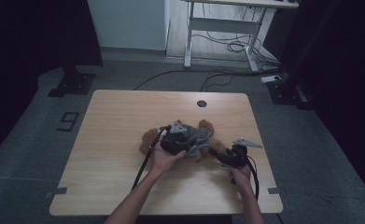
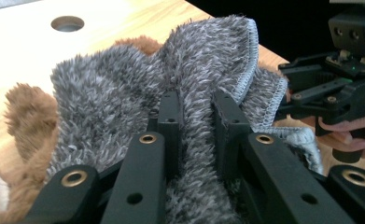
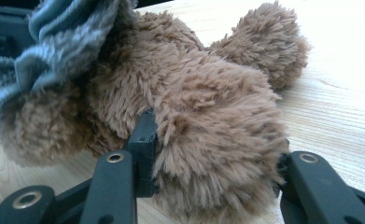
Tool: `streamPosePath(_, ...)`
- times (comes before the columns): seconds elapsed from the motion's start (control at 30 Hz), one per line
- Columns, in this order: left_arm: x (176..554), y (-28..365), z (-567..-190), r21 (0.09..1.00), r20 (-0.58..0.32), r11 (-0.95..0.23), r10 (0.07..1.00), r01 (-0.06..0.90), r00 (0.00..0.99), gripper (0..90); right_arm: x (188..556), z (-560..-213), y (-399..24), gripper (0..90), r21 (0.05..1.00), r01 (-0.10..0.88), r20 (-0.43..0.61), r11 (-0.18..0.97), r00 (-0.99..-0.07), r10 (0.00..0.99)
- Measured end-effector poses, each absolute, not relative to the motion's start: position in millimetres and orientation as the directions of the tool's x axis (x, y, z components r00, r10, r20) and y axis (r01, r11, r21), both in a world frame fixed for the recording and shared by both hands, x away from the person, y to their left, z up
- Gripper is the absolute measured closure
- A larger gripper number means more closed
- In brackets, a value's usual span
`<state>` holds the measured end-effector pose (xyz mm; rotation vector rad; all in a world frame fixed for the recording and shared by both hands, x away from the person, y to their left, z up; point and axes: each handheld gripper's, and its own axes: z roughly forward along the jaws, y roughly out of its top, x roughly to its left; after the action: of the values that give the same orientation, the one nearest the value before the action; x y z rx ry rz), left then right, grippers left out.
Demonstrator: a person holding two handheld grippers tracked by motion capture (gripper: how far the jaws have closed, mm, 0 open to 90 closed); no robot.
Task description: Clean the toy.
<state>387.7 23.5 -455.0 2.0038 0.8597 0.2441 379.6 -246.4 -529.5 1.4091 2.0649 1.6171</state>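
A brown teddy (image 1: 148,139) lies near the middle of the table (image 1: 115,121), with bare wood all around it. The left gripper (image 2: 196,116) pinches a fold of grey cloth (image 2: 124,88) on the teddy. The right gripper (image 3: 213,154) squeezes what looks like a teddy leg. The room is dark, with a white desk (image 1: 227,23) far back.

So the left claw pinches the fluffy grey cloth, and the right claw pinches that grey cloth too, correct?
Not quite. The left claw does pinch the fluffy grey cloth, but the right gripper view shows the right claw closed on the brown plush toy.
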Motion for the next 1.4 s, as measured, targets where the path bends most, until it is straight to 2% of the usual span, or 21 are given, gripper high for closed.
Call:
streamPosePath(0.17, 377.2, 19.9, -459.6, 0.792, -0.116, -0.399, 0.645, 0.462, 0.756, 75.0, 379.7, -530.3, -245.4, 54.2, 0.825, 0.565, 0.39, -0.021, -0.542, 0.744)
streamPosePath(0.43, 362.6, 26.9, -474.6, 0.785, -0.154, -0.393, 0.625, 0.478, 0.766, 75.2, 378.0, -531.8, -247.5, 54.9, 0.815, 0.579, 0.418, -0.038, -0.541, 0.73)
streamPosePath(0.7, 350.6, 25.9, -479.5, 0.779, -0.126, -0.419, 0.625, 0.467, 0.77, 75.1, 376.1, -530.0, -246.4, 55.7, 0.818, 0.575, 0.408, -0.028, -0.543, 0.734)
streamPosePath(0.93, 355.2, 13.4, -461.2, 0.793, -0.129, -0.407, 0.616, 0.454, 0.777, 75.0, 375.0, -529.2, -243.6, 56.2, 0.824, 0.566, 0.4, -0.032, -0.539, 0.741)
streamPosePath(1.03, 358.8, -6.9, -448.2, 0.804, -0.132, -0.406, 0.592, 0.435, 0.795, 74.9, 374.3, -528.4, -242.8, 56.2, 0.827, 0.561, 0.393, -0.029, -0.54, 0.744)
streamPosePath(1.17, 367.6, -27.4, -457.4, 0.778, -0.12, -0.438, 0.601, 0.451, 0.79, 75.0, 373.8, -527.6, -242.9, 56.3, 0.83, 0.558, 0.386, -0.024, -0.542, 0.747)
streamPosePath(1.3, 373.2, -24.4, -471.7, 0.776, -0.174, -0.398, 0.611, 0.489, 0.773, 75.4, 373.8, -528.3, -243.5, 56.3, 0.834, 0.552, 0.369, -0.01, -0.544, 0.754)
streamPosePath(1.4, 371.9, -20.6, -473.5, 0.778, -0.174, -0.394, 0.613, 0.489, 0.771, 75.6, 374.4, -529.4, -244.0, 56.3, 0.832, 0.555, 0.378, -0.014, -0.547, 0.747)
